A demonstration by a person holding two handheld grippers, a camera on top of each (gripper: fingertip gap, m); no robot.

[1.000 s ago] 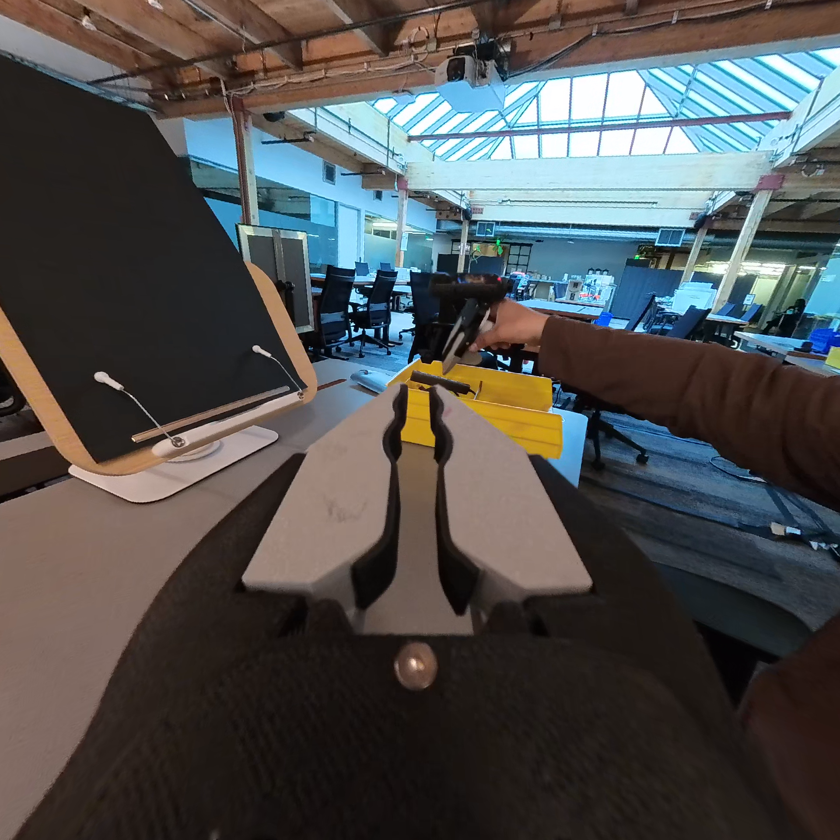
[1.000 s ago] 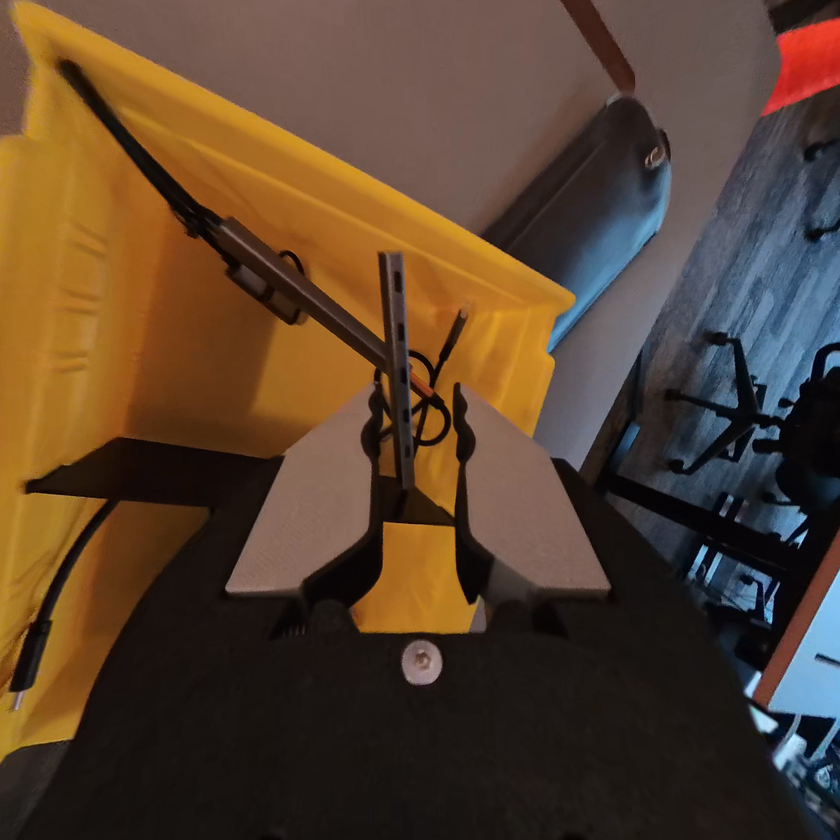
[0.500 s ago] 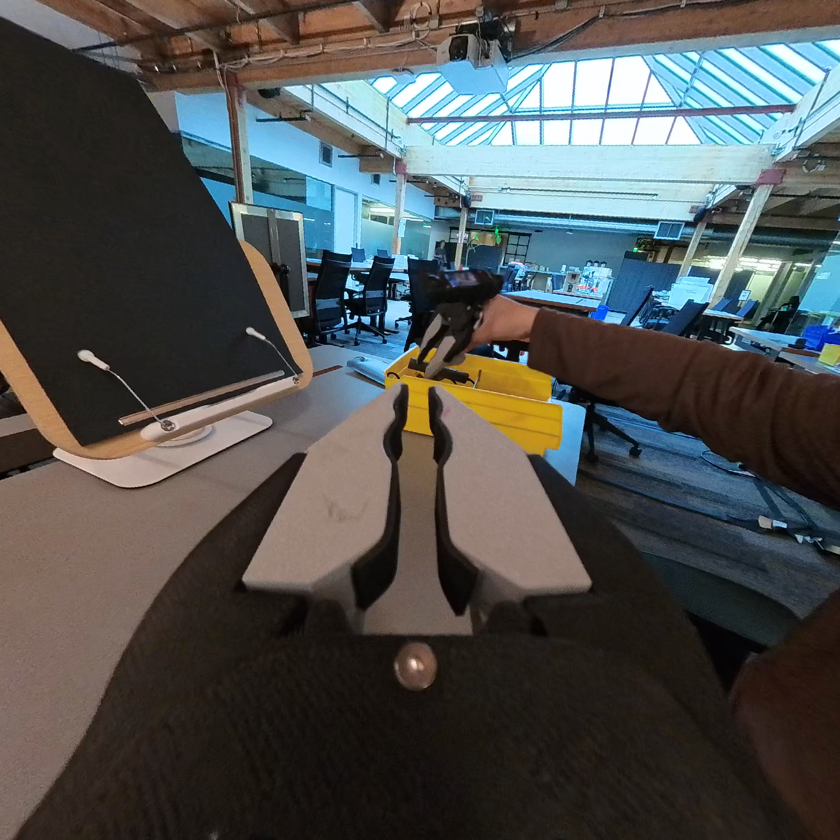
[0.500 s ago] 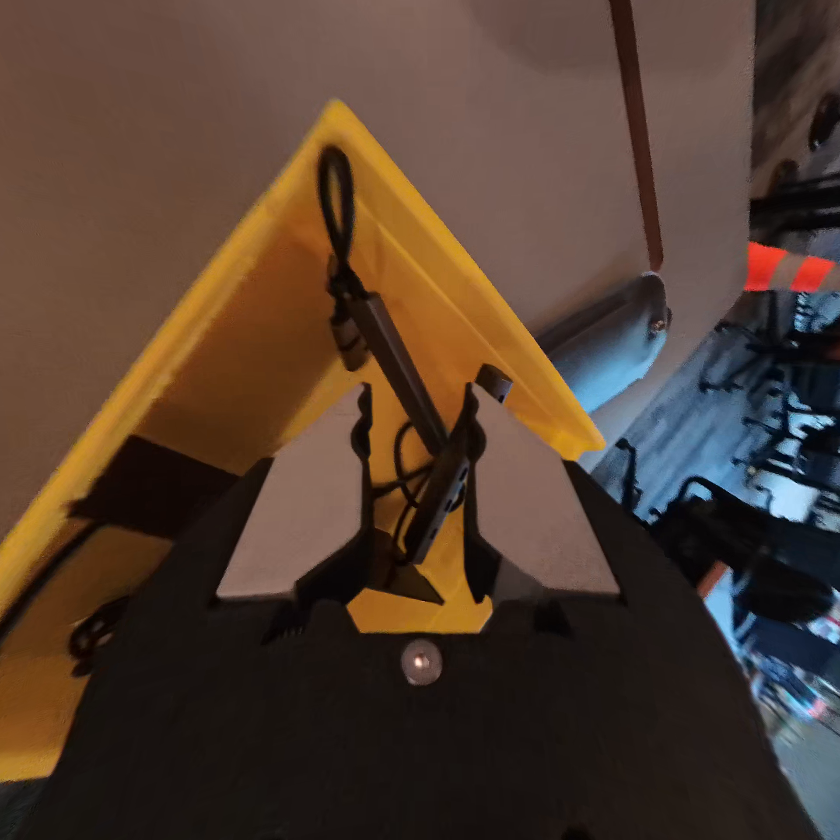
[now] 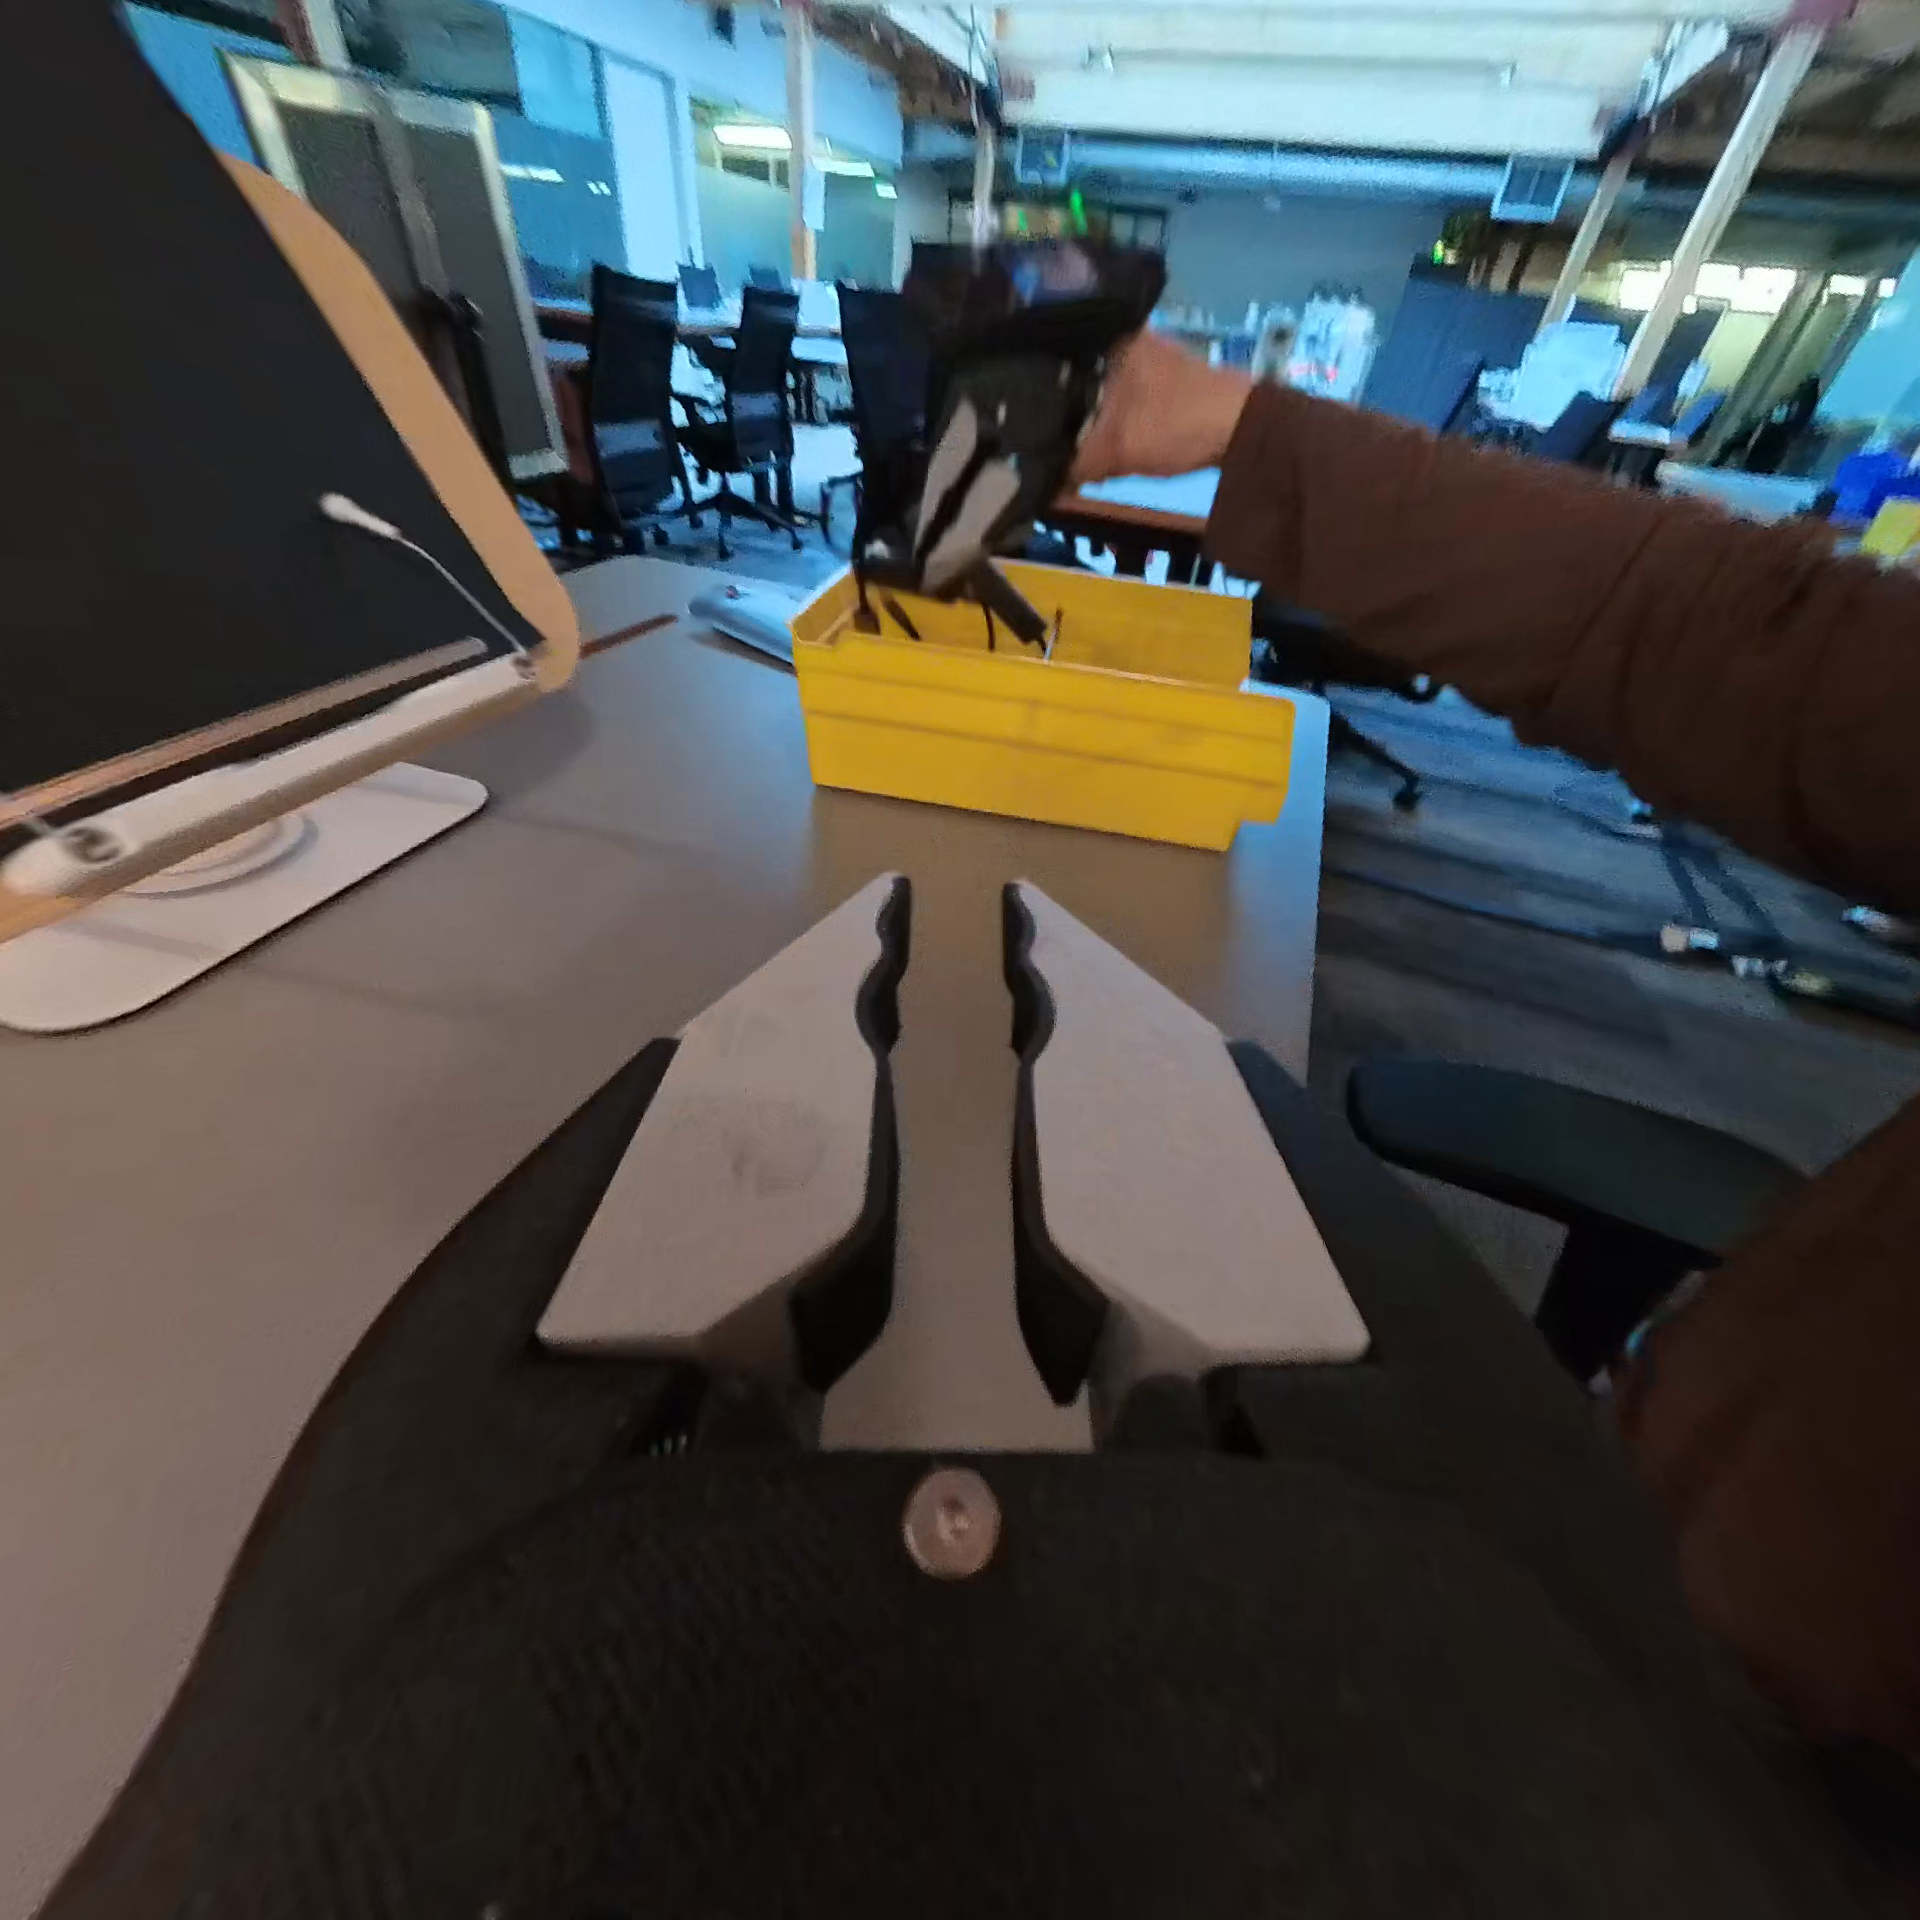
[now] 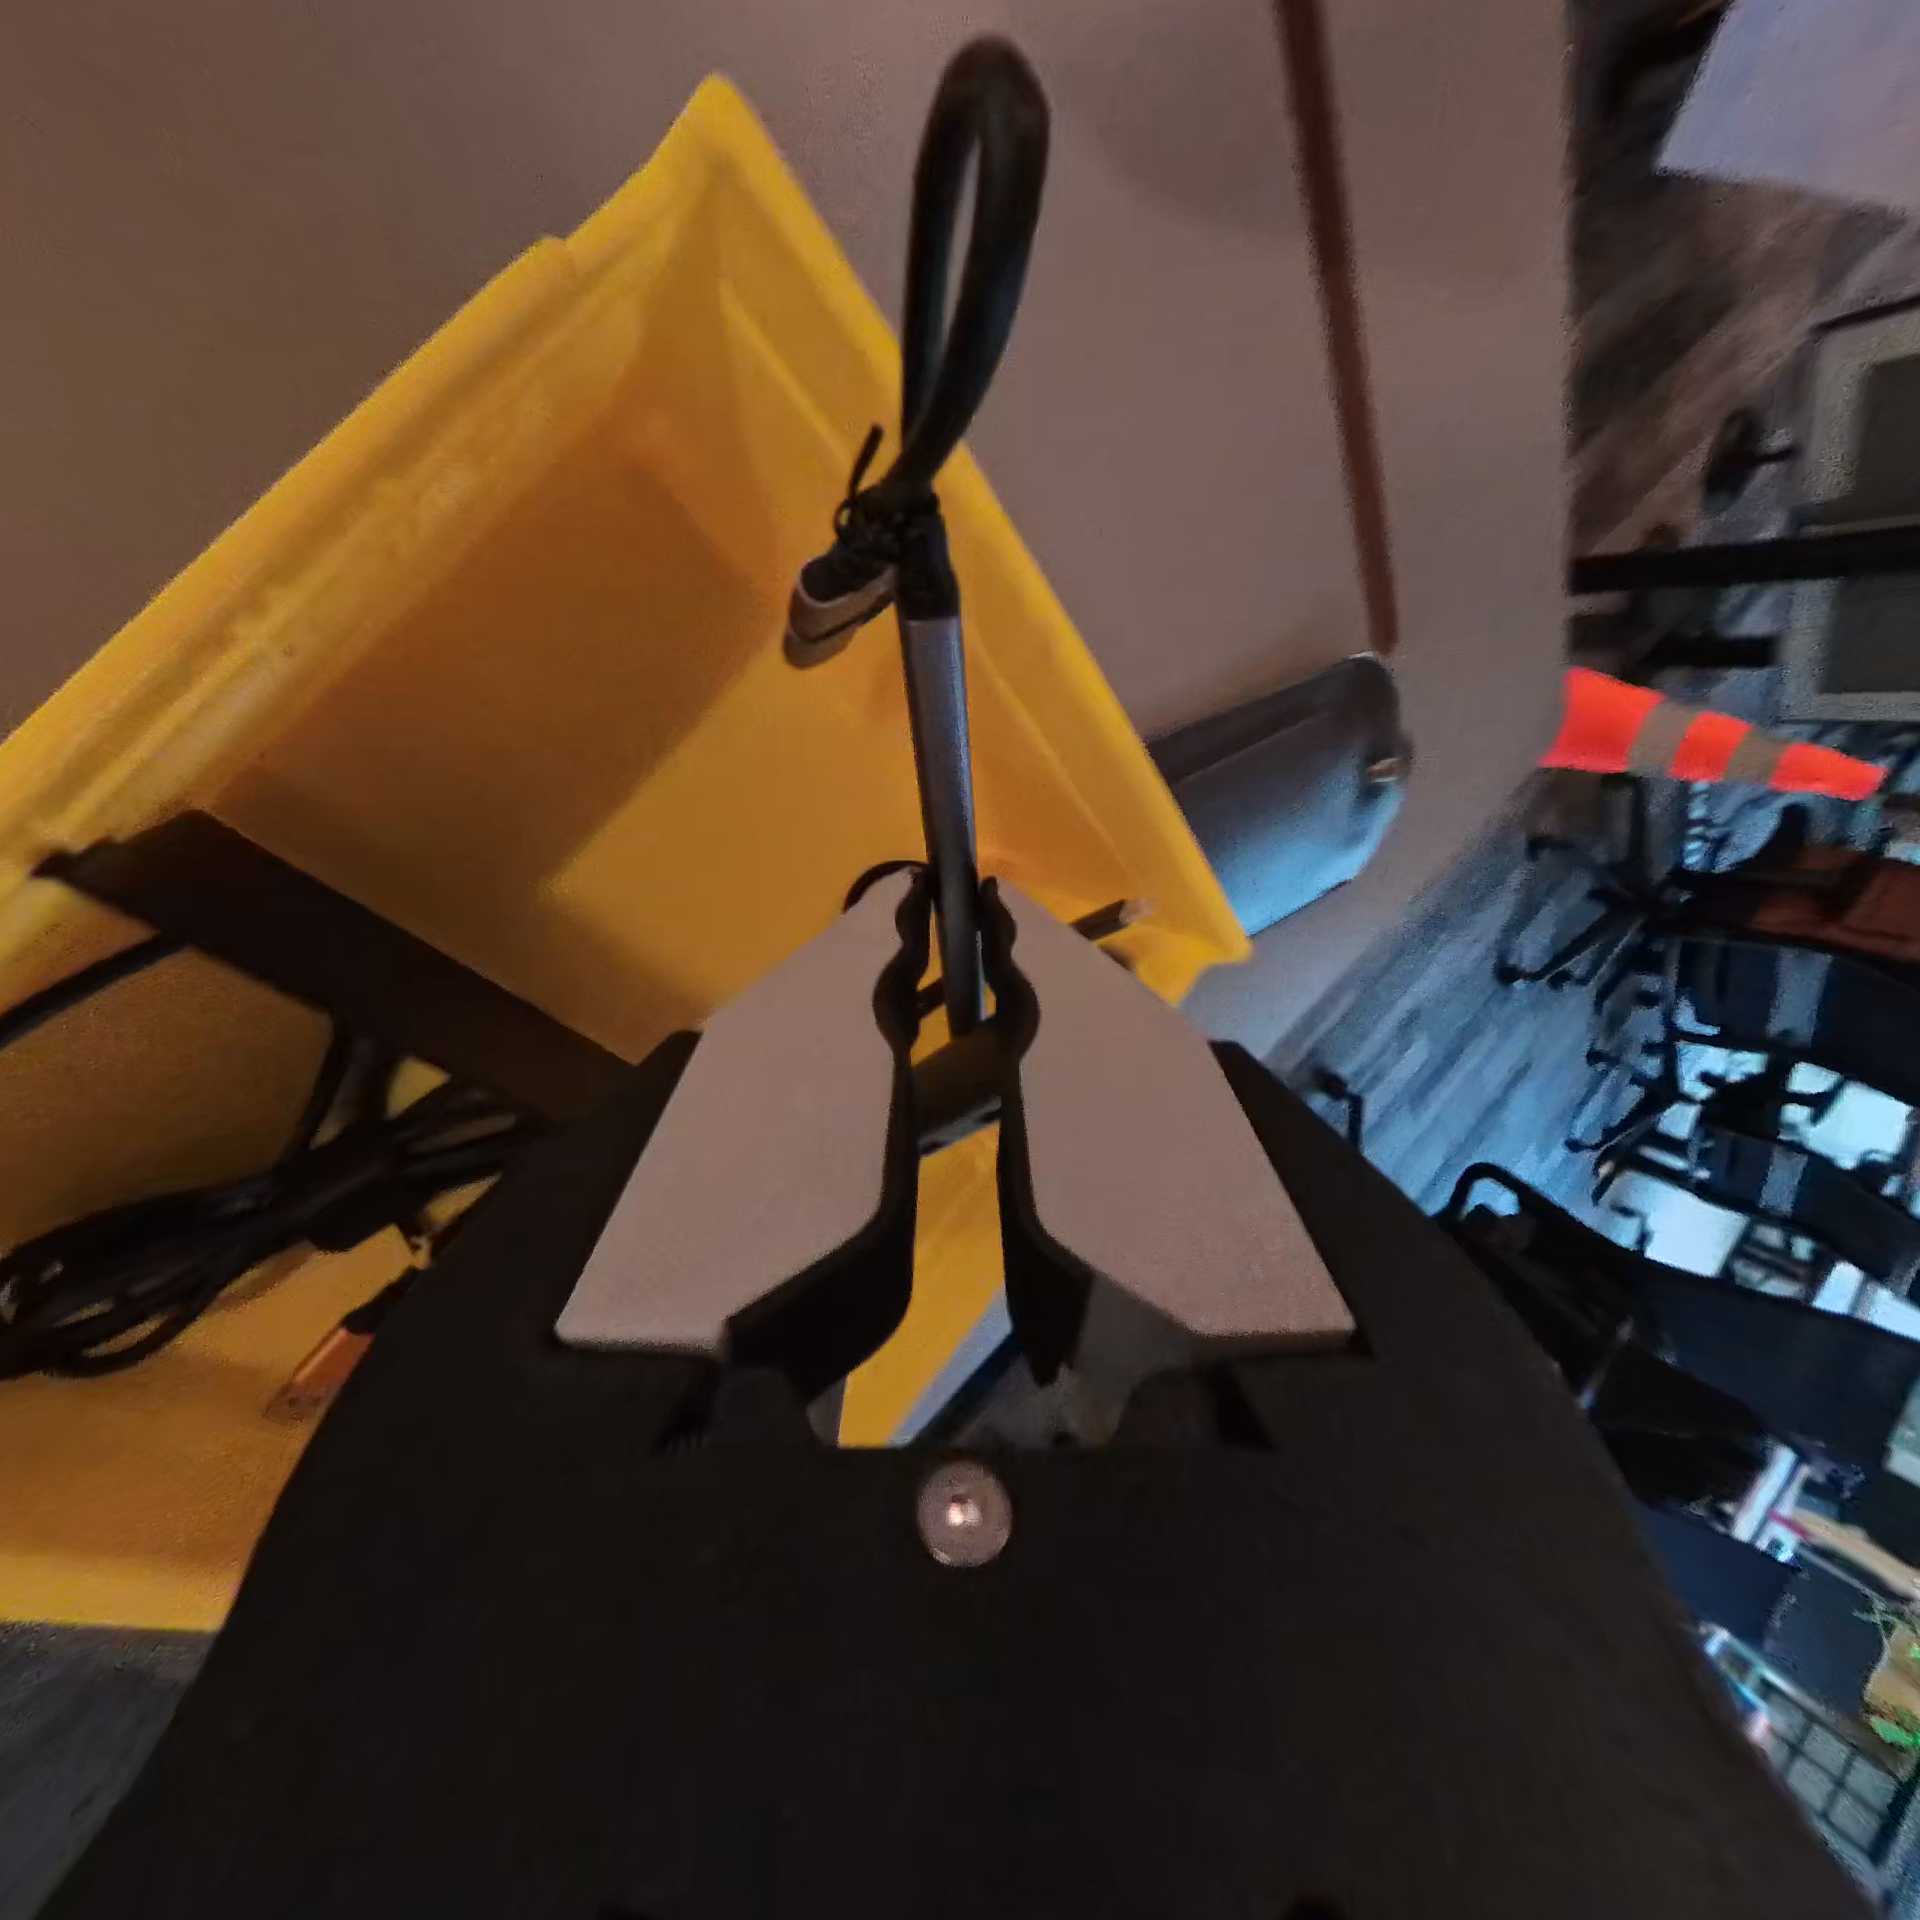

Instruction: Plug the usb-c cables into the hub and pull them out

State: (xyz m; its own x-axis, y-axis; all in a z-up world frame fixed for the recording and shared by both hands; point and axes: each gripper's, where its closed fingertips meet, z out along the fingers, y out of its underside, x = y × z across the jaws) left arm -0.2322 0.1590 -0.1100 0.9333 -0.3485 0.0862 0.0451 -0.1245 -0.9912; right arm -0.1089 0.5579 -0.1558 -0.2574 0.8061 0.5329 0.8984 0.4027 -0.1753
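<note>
My right gripper (image 6: pixel 954 914) is shut on a slim grey USB hub (image 6: pixel 940 748) and holds it above the yellow bin (image 6: pixel 644 582). The hub's own black cable (image 6: pixel 977 239) loops past its far end, with a plug (image 6: pixel 836 608) tied alongside. Loose black cables (image 6: pixel 208 1236) lie in the bin's other compartment. In the left wrist view the right gripper (image 5: pixel 971 499) hangs over the bin (image 5: pixel 1029 727), with the hub (image 5: pixel 1008 603) slanting down from it. My left gripper (image 5: pixel 954 904) is slightly open and empty above the grey table (image 5: pixel 312 1091).
A black board on a wooden-edged white stand (image 5: pixel 208 582) sits at the left of the table. A black divider (image 6: pixel 312 956) splits the bin. The table edge (image 5: pixel 1314 935) runs at the right, with an office chair (image 5: pixel 1558 1164) beside it. A brown-sleeved arm (image 5: pixel 1558 623) reaches across. Across from one pair of fingers to the other is roughly 40 cm.
The right gripper has closed on the hub and lifted it out of the bin. The left gripper has tilted downward and moved closer to the bin, its jaws unchanged.
</note>
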